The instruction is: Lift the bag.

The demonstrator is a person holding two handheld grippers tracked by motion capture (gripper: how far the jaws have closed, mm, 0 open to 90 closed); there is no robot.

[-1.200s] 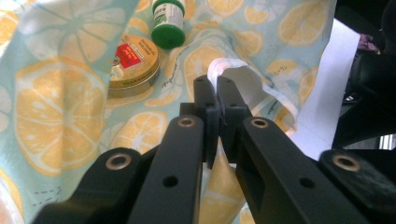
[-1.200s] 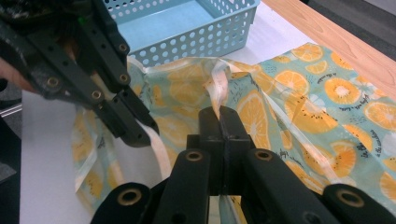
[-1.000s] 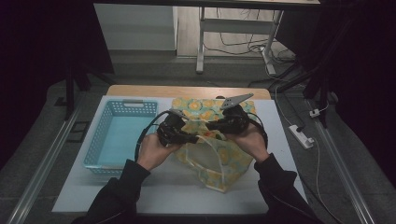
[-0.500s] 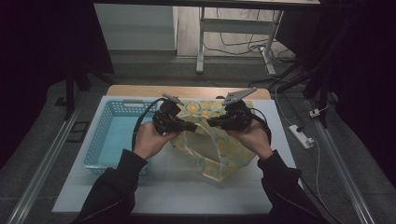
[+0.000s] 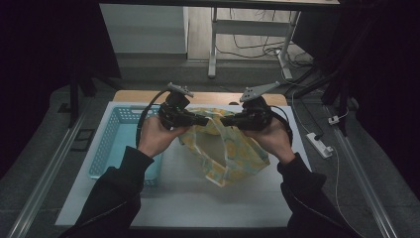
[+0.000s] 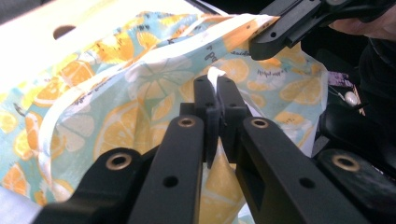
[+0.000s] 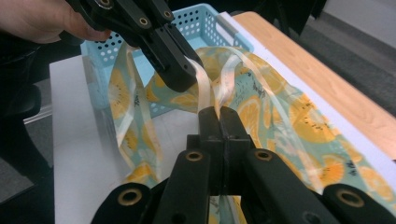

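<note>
- Left gripper view, nearest first: jaws of the left gripper (image 6: 215, 86) pressed together on a fold of the fruit-print bag (image 6: 116, 116), thin white edge pinched between the tips; just beyond and above the tips, the right gripper (image 6: 275, 39) clamping the same rim.
- Right gripper view: jaws of the right gripper (image 7: 218, 114) closed on a pale handle strap (image 7: 205, 84) of the bag (image 7: 289, 121); just past the tips and to their left, the left gripper (image 7: 180, 77) biting the neighbouring strap; farther behind, the blue basket (image 7: 205, 23) standing empty as far as visible.
- High view: both grippers (image 5: 200, 119) (image 5: 229, 120) lifted above the white table (image 5: 198, 198), tips facing each other and nearly meeting, bag (image 5: 225, 156) hanging below them with its lower part resting on the table.
- Judged progress: grasp on both sides secured and bag raised; spreading the mouth or moving it toward the basket (image 5: 111, 144), left of the left jaws, not yet done.
- Offered by the gripper views alone: actual pinch on strap and rim; offered by the high view alone: bag's sag, its contact with the table, and basket apart from it.
</note>
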